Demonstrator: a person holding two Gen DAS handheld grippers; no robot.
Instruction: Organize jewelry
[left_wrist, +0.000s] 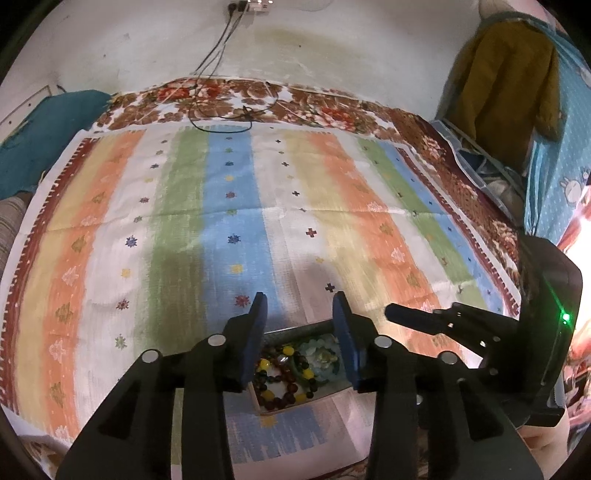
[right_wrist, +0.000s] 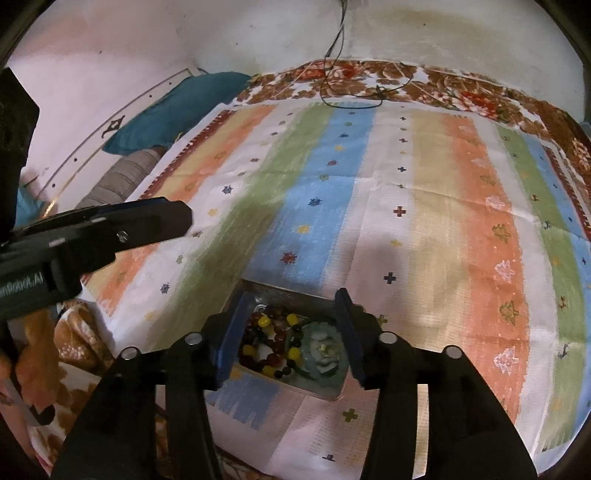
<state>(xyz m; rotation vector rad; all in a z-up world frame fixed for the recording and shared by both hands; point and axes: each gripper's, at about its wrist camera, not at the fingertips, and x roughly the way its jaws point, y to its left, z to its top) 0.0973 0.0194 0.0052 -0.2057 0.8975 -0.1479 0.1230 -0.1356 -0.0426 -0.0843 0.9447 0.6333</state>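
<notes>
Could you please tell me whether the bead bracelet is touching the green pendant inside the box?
Touching. The right wrist view shows the bracelet lying against the pendant's left edge in the box, its beads overlapping it with no gap.

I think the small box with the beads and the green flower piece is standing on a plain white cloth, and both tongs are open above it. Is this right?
Not quite. The cloth is not plain white: it has stripes of orange, green, blue and yellow with small patterns, as the right wrist view shows. The rest holds: the box contains beads and a green flower piece, and the left tongs and right tongs are open above it.
</notes>
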